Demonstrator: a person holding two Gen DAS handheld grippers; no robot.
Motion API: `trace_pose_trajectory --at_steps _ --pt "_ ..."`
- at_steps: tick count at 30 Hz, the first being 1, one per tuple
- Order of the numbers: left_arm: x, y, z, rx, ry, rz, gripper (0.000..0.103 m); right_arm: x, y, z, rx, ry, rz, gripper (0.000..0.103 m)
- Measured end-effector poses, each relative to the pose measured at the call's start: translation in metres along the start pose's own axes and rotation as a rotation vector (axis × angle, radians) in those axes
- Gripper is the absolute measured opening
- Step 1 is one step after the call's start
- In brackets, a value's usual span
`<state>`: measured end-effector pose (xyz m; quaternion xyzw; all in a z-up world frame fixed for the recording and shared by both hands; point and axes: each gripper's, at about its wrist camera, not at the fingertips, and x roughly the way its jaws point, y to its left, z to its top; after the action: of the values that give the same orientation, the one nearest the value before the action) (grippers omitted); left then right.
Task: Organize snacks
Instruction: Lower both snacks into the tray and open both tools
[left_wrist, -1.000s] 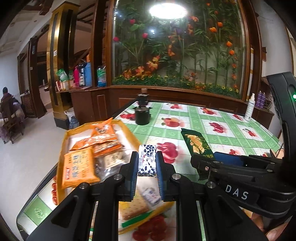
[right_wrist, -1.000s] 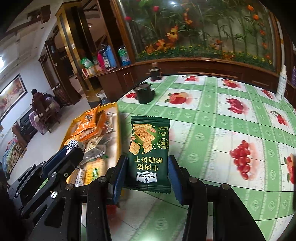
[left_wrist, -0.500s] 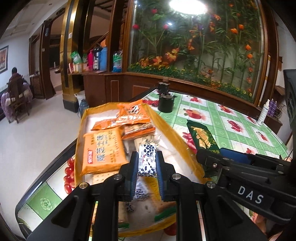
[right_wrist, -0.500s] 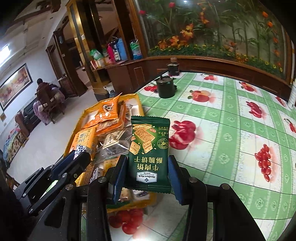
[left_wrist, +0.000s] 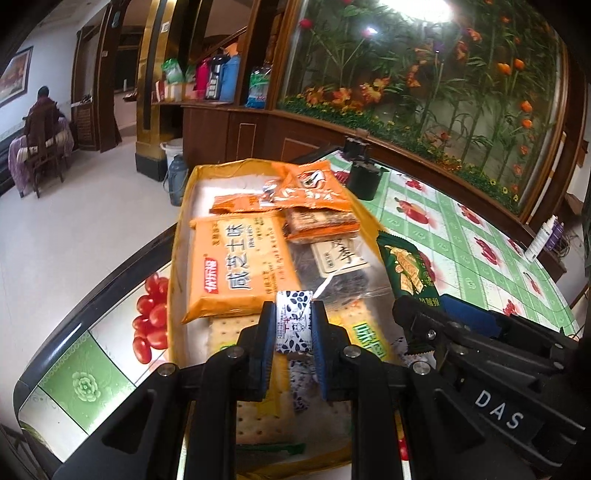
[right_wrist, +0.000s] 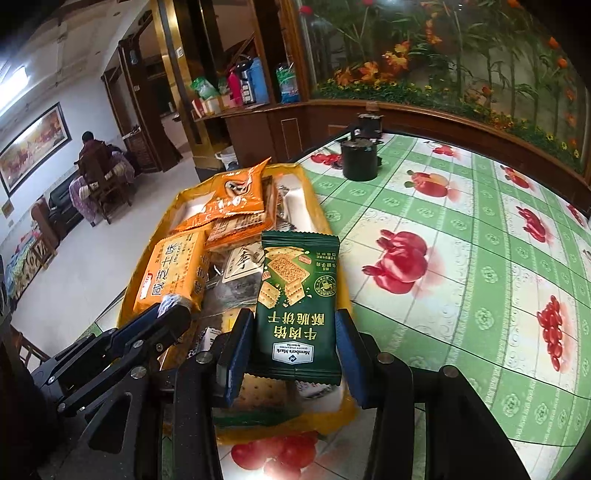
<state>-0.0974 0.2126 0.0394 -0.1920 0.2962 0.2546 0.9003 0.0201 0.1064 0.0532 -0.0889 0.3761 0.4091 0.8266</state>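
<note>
Left gripper (left_wrist: 294, 325) is clamping a spotted packet (left_wrist: 293, 320), right gripper (right_wrist: 291, 341) a green packet (right_wrist: 298, 306); both are now hanging over the yellow tray (left_wrist: 180, 236) instead of the tablecloth (right_wrist: 461, 236), so release looks imminent.

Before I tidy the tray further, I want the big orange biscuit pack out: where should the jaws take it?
Take the big orange biscuit pack across its near crimped end, coming in low from the tray's near-left side. It lies flat on top, that end overhangs the crackers, and other packets crowd its far and right edges.
</note>
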Motion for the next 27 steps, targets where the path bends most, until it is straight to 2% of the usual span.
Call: trace_pose_trajectory --at_steps 13,21,23,27 --pt "0.006 0.0 0.001 -0.01 0.01 0.056 0.018 0.018 0.0 -0.002 0.012 0.037 0.037 0.049" --pt "0.012 -0.003 0.002 0.003 0.031 0.139 0.019 0.019 0.004 -0.006 -0.008 0.018 0.028 0.049" --pt "0.012 -0.007 0.001 0.018 0.025 0.169 0.021 0.017 0.002 -0.009 -0.02 0.0 0.037 0.049" --pt "0.012 -0.006 -0.001 0.015 0.028 0.217 0.036 0.016 -0.002 -0.011 -0.027 -0.008 0.023 0.049"
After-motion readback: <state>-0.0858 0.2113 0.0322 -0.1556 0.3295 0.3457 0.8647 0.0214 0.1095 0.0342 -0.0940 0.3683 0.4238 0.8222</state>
